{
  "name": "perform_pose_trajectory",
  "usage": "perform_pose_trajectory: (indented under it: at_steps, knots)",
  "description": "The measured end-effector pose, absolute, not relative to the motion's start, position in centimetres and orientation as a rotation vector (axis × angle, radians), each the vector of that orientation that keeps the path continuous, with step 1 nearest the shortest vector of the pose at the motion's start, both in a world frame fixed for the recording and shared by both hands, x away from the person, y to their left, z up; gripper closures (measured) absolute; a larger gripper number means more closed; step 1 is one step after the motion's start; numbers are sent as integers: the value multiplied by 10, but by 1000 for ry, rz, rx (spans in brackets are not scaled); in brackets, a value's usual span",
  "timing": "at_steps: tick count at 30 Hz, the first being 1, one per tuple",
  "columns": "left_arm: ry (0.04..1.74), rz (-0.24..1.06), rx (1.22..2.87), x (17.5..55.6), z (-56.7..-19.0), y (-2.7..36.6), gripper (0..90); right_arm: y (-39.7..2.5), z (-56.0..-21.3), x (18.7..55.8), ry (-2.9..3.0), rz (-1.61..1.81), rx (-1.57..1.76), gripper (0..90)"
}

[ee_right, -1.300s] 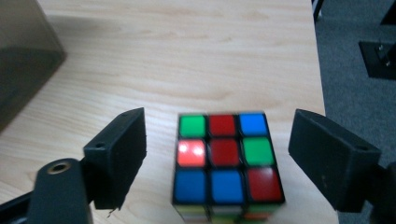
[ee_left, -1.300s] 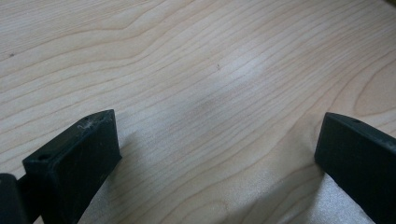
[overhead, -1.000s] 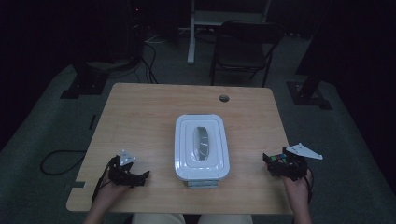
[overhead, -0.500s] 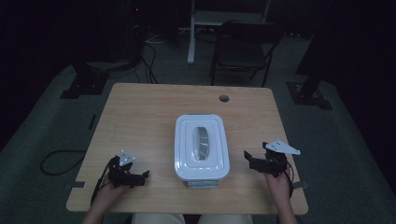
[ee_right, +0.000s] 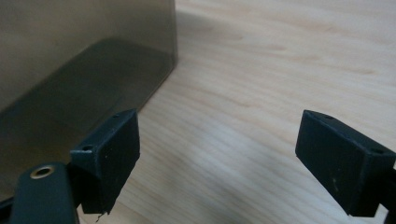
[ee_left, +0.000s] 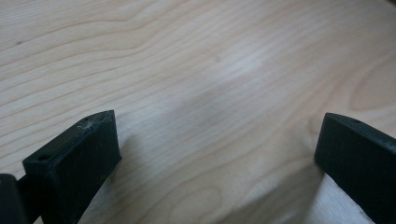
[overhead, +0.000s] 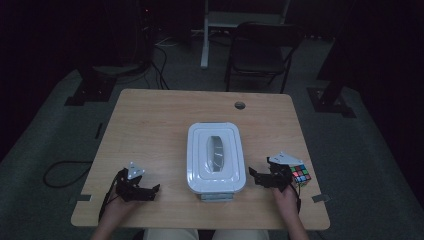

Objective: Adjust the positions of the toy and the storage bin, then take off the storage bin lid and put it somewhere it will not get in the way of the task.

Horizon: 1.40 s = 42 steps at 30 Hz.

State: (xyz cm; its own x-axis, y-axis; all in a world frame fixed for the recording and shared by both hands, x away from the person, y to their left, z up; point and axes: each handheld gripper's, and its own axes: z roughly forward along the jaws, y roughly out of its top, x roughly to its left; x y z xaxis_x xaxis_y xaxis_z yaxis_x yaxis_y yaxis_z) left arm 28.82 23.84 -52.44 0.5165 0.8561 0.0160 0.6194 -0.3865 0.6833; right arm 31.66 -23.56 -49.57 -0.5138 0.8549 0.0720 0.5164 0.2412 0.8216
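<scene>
While a person's two hands rest near the front edge of the wooden bench (overhead: pixel 150 120), the right gripper (overhead: pixel 262 176) points toward a white lidded box (overhead: pixel 216 157) that sits in the middle of the bench's front half, its short end close to the front edge. Its fingers (ee_right: pixel 109 156) stand wide apart with bare wood between them, holding nothing; in the right gripper view the box's smoky see-through side wall (ee_right: pixel 84 60) rises just beyond the left finger, apart from it. Behind that gripper, near the bench's right edge, lies a colourful puzzle cube (overhead: pixel 301 174), just beside the hand. The left gripper (overhead: pixel 150 192) lies near the front left corner, well apart from the box, aimed toward it. Its fingers (ee_left: pixel 77 158) are likewise spread wide over bare wood grain and grip nothing. A grey three-cornered plate tops each gripper. The box lid has a raised oval handle (overhead: pixel 216 150) along its centre. A round cable hole (overhead: pixel 240 105) marks the bench near its far edge, and a dark folding chair (overhead: pixel 262 50) stands on the floor beyond.
</scene>
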Motion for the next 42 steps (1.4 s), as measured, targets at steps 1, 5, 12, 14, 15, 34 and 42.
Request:
perform_pose_trajectory:
  at_steps: [1,5,12,14,15,34,42]
  knots:
    - [1191,490,2140,288,-524,239,7,-233,-499,317,2142,1169,1258,138]
    - [1166,479,2150,285,-525,241,7,-224,-513,319,2205,1145,1253,138]
    - [1163,477,2153,284,-524,241,7,-220,-524,321,2219,1021,1251,137]
    - [1162,478,2153,284,-524,242,7,-221,-526,323,2228,995,1281,138]
    - [1161,478,2153,284,-524,242,7,-222,-527,323,2233,983,1294,138]
    - [1149,452,2123,284,-523,250,58,-221,-527,323,2227,956,1294,125]
    - [1196,369,2120,287,-518,248,57,-221,-527,323,2227,956,1294,125]
